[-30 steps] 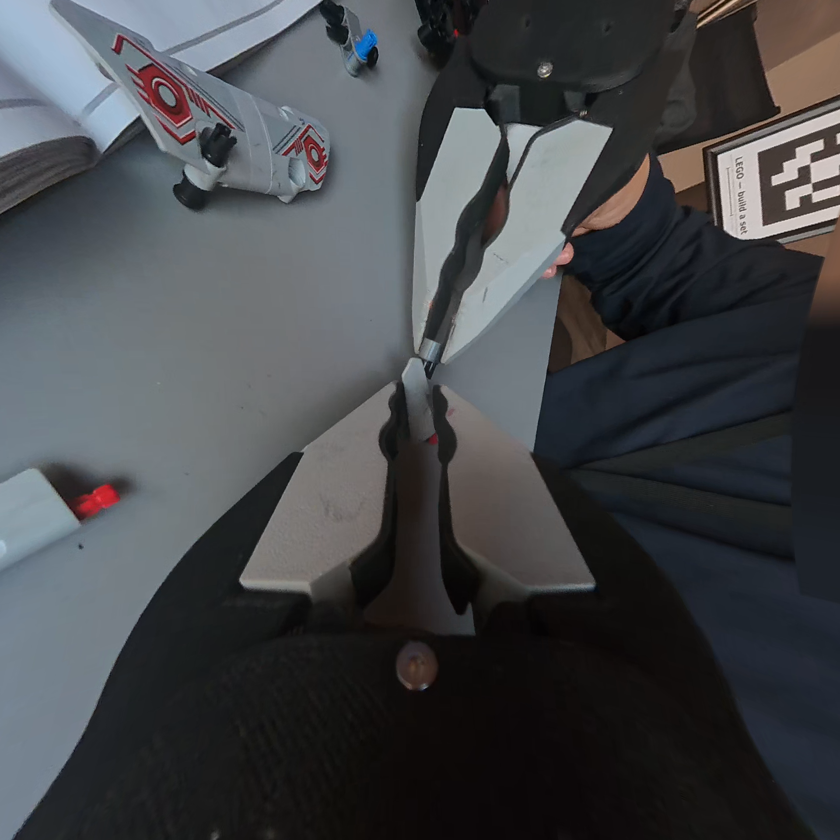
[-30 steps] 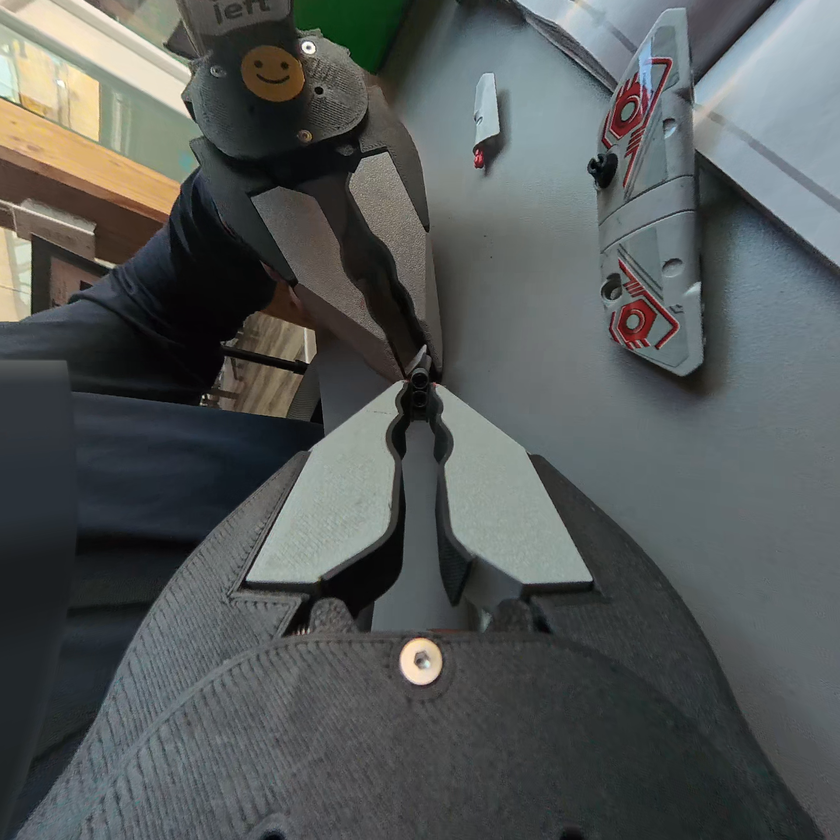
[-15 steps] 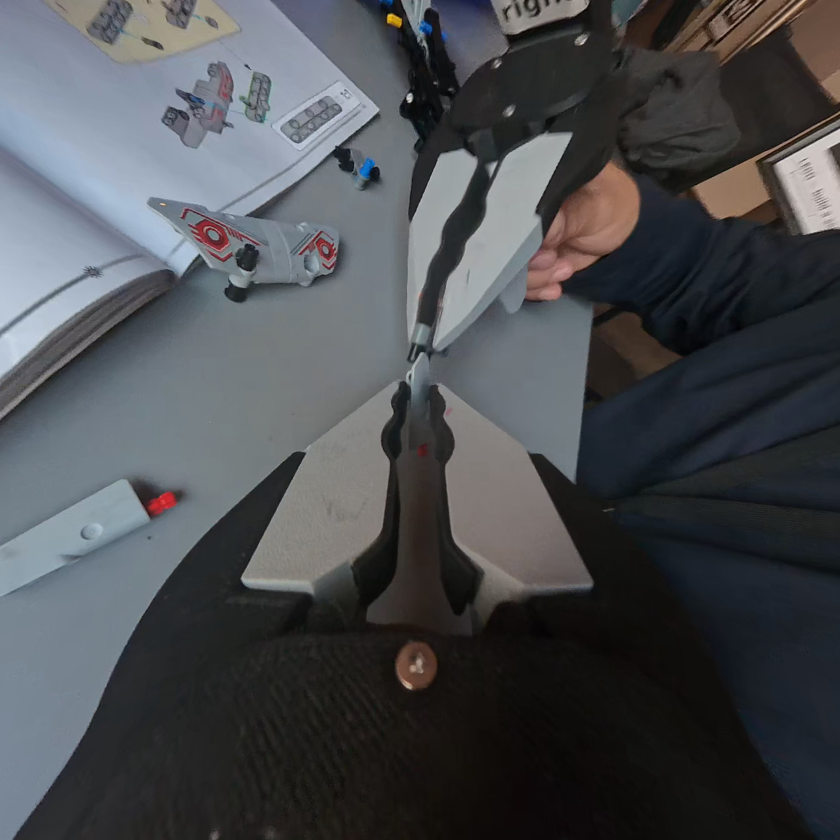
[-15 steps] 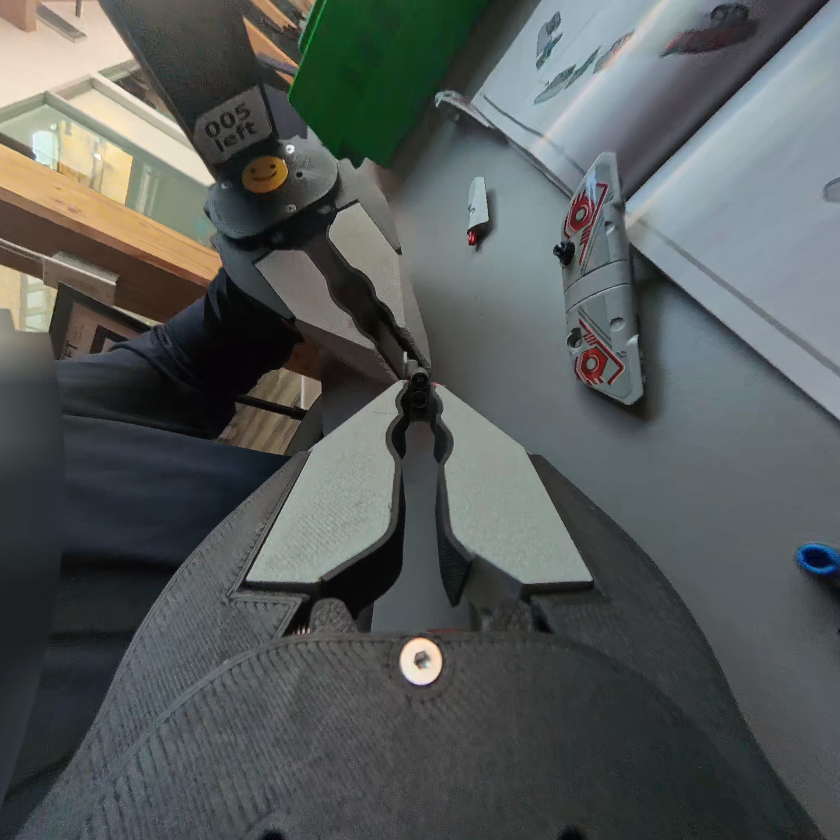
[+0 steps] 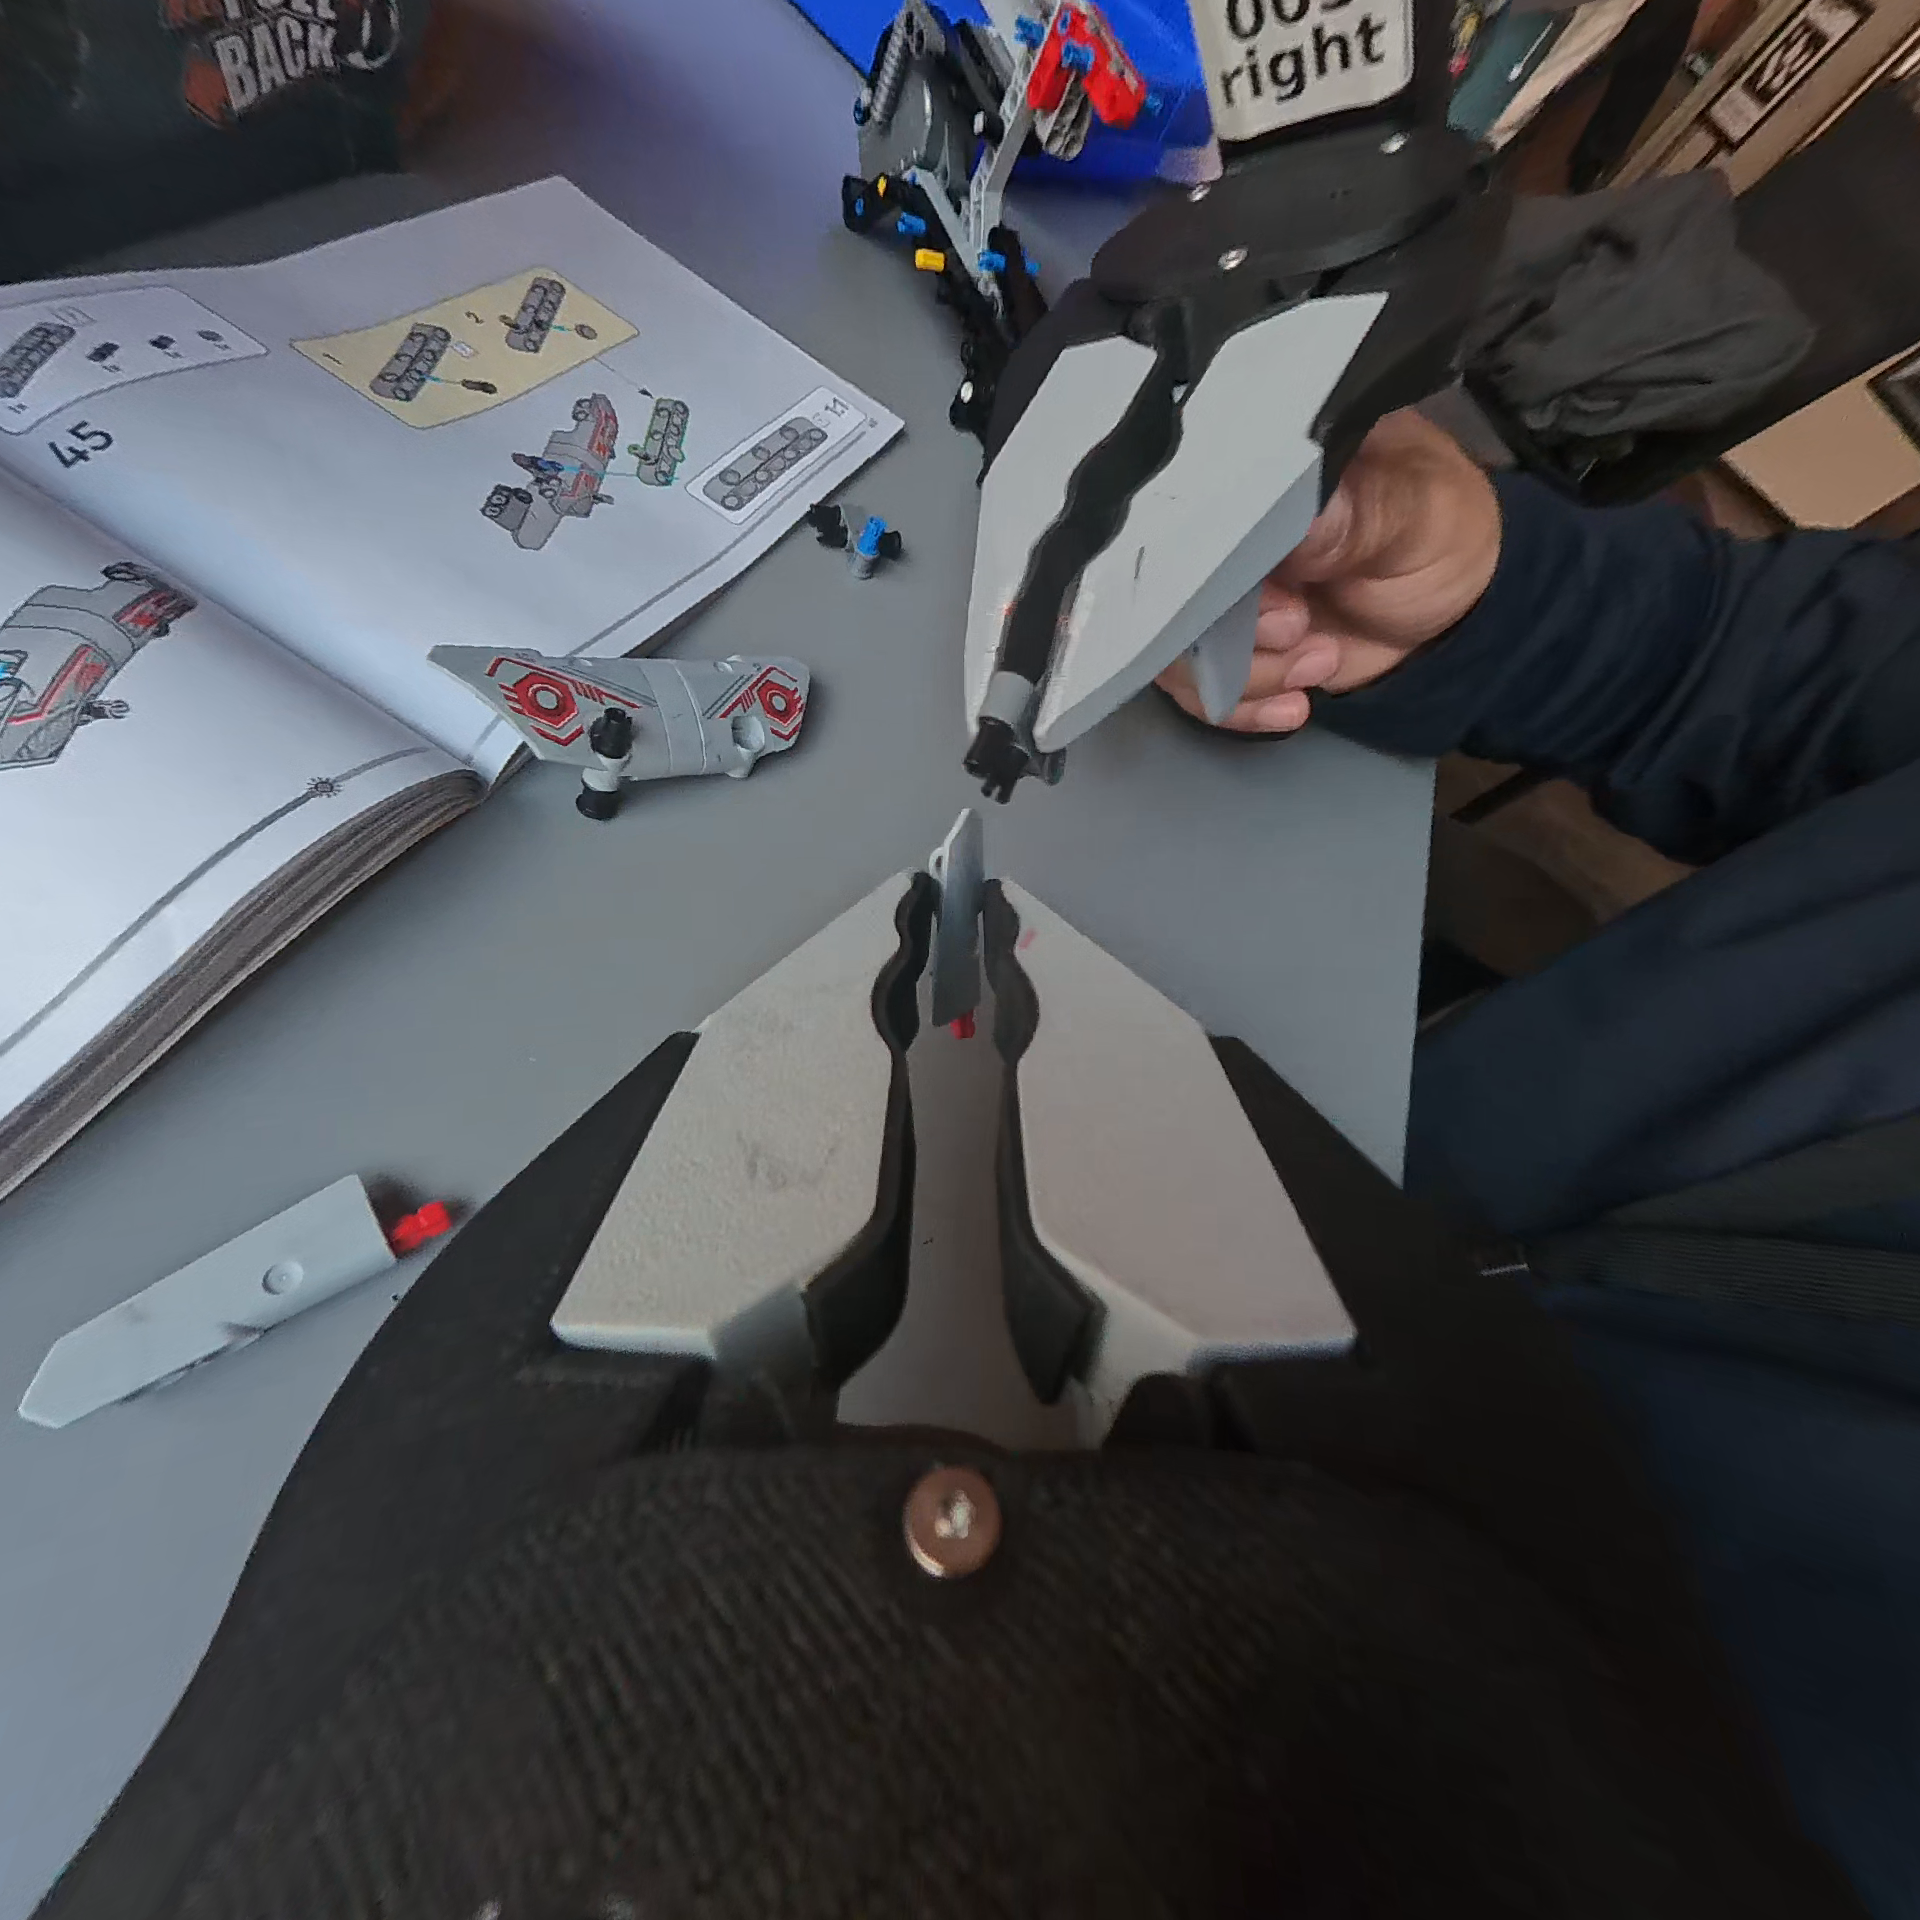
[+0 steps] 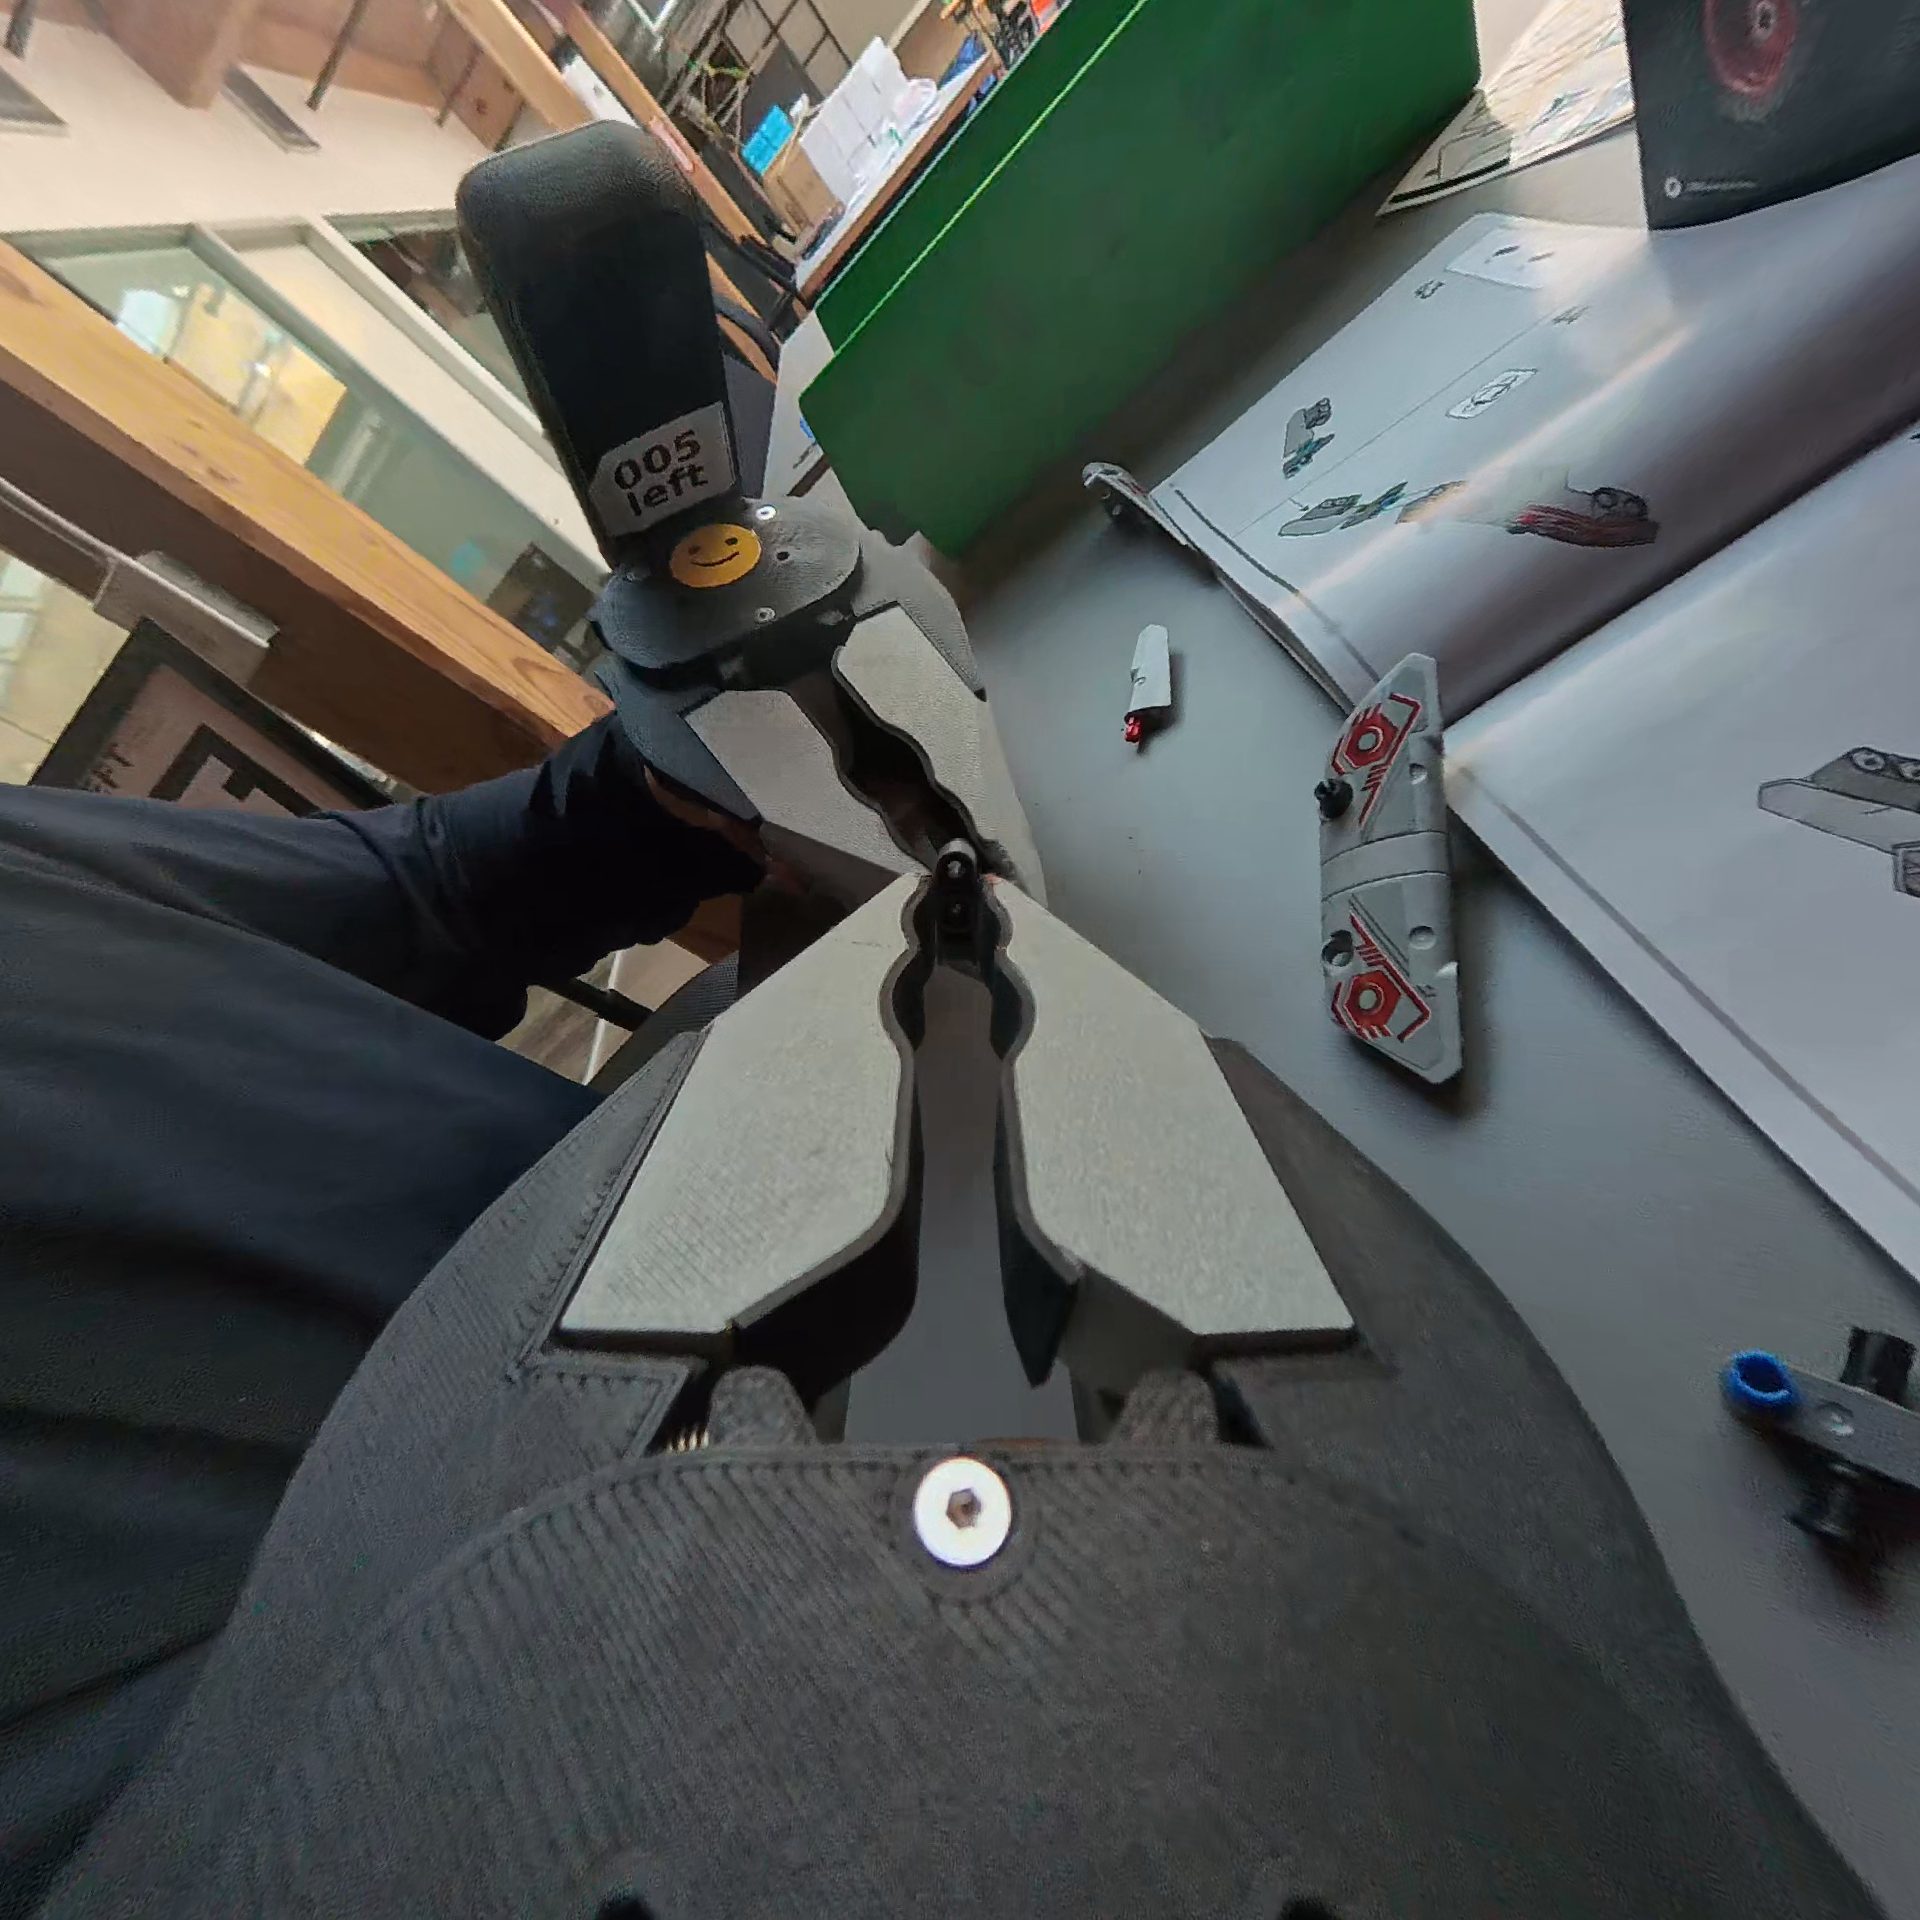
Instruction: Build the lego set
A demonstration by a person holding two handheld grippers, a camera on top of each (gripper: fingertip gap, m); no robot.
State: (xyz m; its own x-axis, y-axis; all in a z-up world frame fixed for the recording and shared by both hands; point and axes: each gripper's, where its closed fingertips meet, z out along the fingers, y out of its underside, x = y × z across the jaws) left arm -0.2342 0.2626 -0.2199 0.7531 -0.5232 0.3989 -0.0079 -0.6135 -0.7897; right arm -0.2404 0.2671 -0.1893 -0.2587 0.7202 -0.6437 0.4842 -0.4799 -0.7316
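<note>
The step in hand looks like joining two small parts in mid-air: the left gripper (image 5: 954, 894) is clamped on a thin grey panel piece (image 5: 958, 914) seen edge-on at the centre of the left wrist view, a red pin (image 5: 962, 1027) showing at its lower end, while the right gripper (image 5: 1013, 748), just above it in the frame, is clamped on a grey-and-black connector pin (image 5: 1000, 732) whose black tip points down at the panel. The two parts are close but apart, with a sliver of grey table (image 5: 520, 935) between them. In the right wrist view the same pin (image 6: 953, 904) sits between closed jaws at the frame's centre, the panel hidden behind it. The next move, as I judge it, calls for lining the black tip up with a hole at the panel's upper end and pressing straight in; the thin panel could twist in the grip if the push is off-axis. Left of centre lies a grey wing assembly with red decals (image 5: 634, 701), beside the open instruction booklet (image 5: 312, 499); a matching plain grey panel (image 5: 208, 1299) lies lower left, and the partly built model (image 5: 966, 125) stands at the top.
</note>
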